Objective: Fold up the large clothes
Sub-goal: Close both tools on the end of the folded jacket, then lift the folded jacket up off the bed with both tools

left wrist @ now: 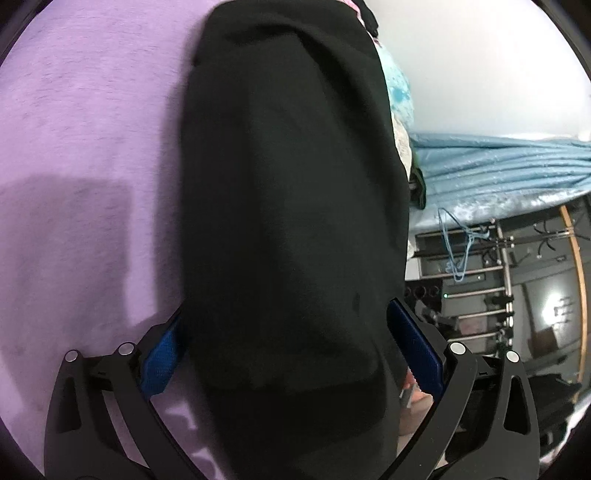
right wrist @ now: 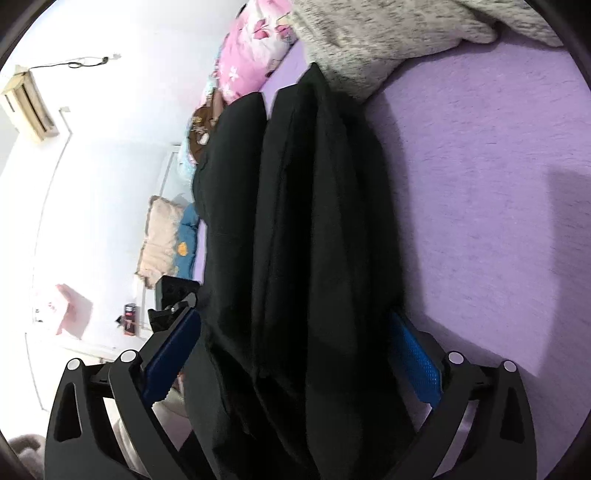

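Black garment: a big dark cloth that fills the middle of both views. It lies along the purple bed cover and runs away from each camera.
Garment in the right wrist view: it shows long folds, with one strip lying beside a wider one. Its far end reaches up near the grey fuzzy blanket.
Left gripper: its two black fingers are spread wide. The cloth sits between the blue pads. It looks like the pads do not squeeze it, but the cloth hides their tips, so this is hard to be sure of.
Right gripper: its fingers are also spread wide, with the cloth bunched between the blue pads.
Purple bed cover, right wrist view: it spreads out on one side of the cloth, and a dark shadow falls on it.
Pink flowery pillow: it sits at the far end of the bed, just beside the grey blanket.
Tan cushion: it lies near the white wall.
Blue sheet: it hangs at the edge past the cloth.
Blue hanger: it dangles below that sheet, in front of a metal rack.
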Available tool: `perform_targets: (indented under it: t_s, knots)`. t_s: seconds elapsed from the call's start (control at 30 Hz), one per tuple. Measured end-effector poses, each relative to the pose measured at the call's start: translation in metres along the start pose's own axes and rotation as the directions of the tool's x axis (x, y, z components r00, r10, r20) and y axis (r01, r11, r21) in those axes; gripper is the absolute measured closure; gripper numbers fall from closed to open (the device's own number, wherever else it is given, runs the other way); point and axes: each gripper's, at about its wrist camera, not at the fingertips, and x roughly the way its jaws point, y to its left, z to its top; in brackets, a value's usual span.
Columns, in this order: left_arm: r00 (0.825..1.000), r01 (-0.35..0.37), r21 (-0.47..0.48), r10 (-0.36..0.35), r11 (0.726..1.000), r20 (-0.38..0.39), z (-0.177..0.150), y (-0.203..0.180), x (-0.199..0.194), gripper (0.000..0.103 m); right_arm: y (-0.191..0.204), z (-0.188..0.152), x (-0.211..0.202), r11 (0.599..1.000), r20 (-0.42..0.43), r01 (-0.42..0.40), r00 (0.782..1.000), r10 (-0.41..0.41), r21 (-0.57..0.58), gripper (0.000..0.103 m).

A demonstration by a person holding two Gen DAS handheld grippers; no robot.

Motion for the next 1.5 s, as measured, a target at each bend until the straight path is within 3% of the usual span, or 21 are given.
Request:
perform_targets:
  t_s: [0.13,0.3,0.53,0.67,0.7,0.97,1.3,1.5]
  knots:
    - [1.0,0.009,0.003,-0.009,1.0,-0.014,0.003,-0.003,0.01,0.007,0.004,0.002,0.015,0.998,-0.011,-0.054,0.998,0.054,-0.015,0.005]
    - [0.998,0.048,0.017,-0.047,0.999,-0.05,0.005,-0.003,0.018,0.007,0.012,0.002,0.031,0.996,-0.082,-0.041,0.996,0.035,-0.075,0.005]
    - [0.997,0.027,0.045,-0.024,0.999,-0.068,0.006,-0.009,0.031,0.007,0.017,0.003,0.041,0.994,-0.12,-0.008,0.993,-0.006,-0.109,0.007]
    - [0.997,0.012,0.05,-0.008,0.999,-0.075,0.005,-0.011,0.034,0.013,0.009,0.0,0.037,0.994,-0.131,0.04,0.99,-0.053,-0.104,0.041]
    - [0.997,-0.002,0.047,0.006,0.999,-0.078,0.005,-0.01,0.035,0.02,0.007,-0.001,0.036,0.994,-0.132,0.039,0.99,-0.053,-0.104,0.047]
    - [0.996,-0.016,0.027,0.019,0.999,-0.083,0.004,-0.011,0.034,0.04,0.012,-0.004,0.027,0.993,-0.124,0.04,0.991,-0.054,-0.113,0.062]
    - [0.995,0.075,0.006,-0.075,0.997,-0.061,-0.001,-0.005,0.014,0.067,0.029,-0.009,0.026,0.995,-0.104,0.005,0.994,-0.015,-0.104,0.082]
    - [0.992,0.113,0.036,-0.111,0.993,-0.059,-0.018,-0.026,-0.005,0.078,0.047,-0.025,0.012,0.994,-0.091,-0.033,0.996,0.023,-0.109,0.086]
